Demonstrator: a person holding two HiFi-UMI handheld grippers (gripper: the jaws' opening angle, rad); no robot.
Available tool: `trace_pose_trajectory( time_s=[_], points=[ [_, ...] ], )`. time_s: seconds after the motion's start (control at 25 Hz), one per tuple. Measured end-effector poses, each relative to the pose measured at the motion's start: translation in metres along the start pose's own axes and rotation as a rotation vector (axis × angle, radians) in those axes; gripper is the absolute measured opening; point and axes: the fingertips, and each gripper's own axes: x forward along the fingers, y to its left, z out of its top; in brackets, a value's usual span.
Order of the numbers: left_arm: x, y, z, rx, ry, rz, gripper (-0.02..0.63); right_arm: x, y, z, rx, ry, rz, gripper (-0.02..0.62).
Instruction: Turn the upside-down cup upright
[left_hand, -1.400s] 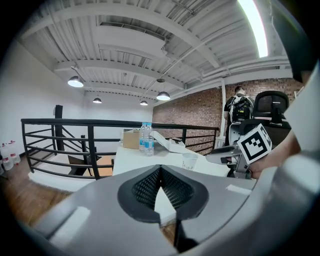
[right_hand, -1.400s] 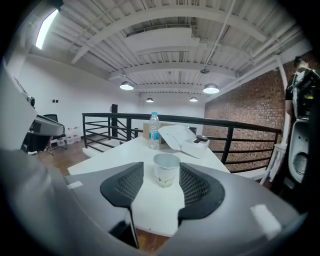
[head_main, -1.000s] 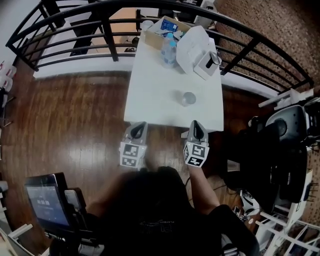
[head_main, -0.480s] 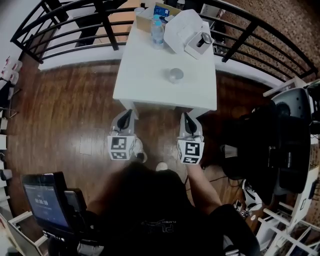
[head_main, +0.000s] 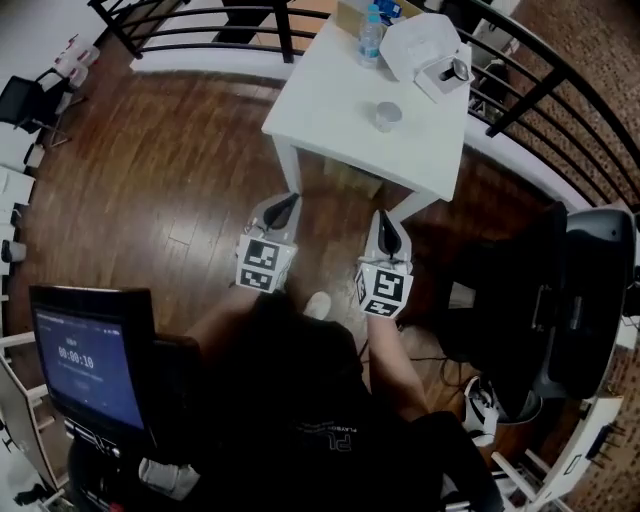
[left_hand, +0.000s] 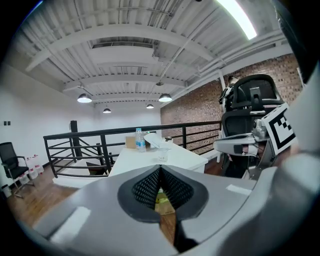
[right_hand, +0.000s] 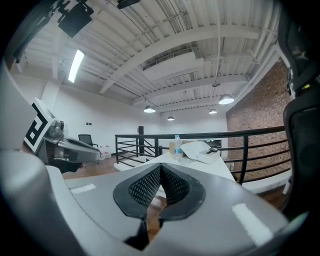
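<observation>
Short of the white surface (head_main: 330, 110), over the wooden floor (head_main: 170, 170), the left gripper (head_main: 282, 211) and the right gripper (head_main: 388, 232) are held side by side, pointing toward it. Both sets of fingers are pressed together at the tips with nothing between them. The cup (head_main: 387, 116) stands alone near the middle of the surface, well apart from both grippers. It is clear, and whether it stands mouth-up or mouth-down cannot be confirmed from here.

Step in hand, as judged: approach.
- Bring one gripper level with the cup wall.
- Spread its fingers wider than the cup before arrival.
- Close across the middle of the wall, not the rim. A thin clear cup will likely flex, so grip lightly.
- Keep the other gripper clear, or use it to steady the cup.

Containers: the cup appears empty. A bottle (head_main: 371, 22) with a blue label stands at the far edge beside a cardboard box (left_hand: 131, 143). The contents of either cannot be made out.
</observation>
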Motion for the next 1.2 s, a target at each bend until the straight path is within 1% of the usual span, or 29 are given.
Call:
trace_pose_trajectory(
  time_s=[0.08,0.2,0.4,0.64,0.84,1.04,1.2],
  points=[
    [-0.014,-0.007,0.0,0.019,0.01,-0.017,-0.002,-0.009,0.009,0.0,0.017,-0.008,-0.007,0.012],
    [-0.036,-0.005,0.0,0.037,0.017,-0.021,-0.002,-0.024,0.03,-0.001,0.043,-0.011,-0.005,0.012],
    [-0.052,0.001,-0.006,0.021,0.014,-0.036,-0.002,-0.044,0.055,-0.007,0.038,0.009,-0.011,0.012],
    [-0.067,-0.002,-0.012,0.0,-0.011,-0.11,-0.002,-0.063,0.058,-0.012,0.013,0.036,-0.094,0.012],
    [-0.093,0.019,-0.017,-0.01,-0.035,-0.139,-0.002,-0.072,0.088,-0.003,-0.022,0.043,-0.129,0.012],
    [-0.115,0.024,-0.04,-0.015,-0.03,-0.191,-0.002,-0.091,0.121,-0.01,-0.025,0.045,-0.17,0.012],
    [-0.122,0.018,-0.056,-0.02,-0.012,-0.214,-0.002,-0.101,0.132,-0.022,-0.009,0.062,-0.18,0.012]
  ],
)
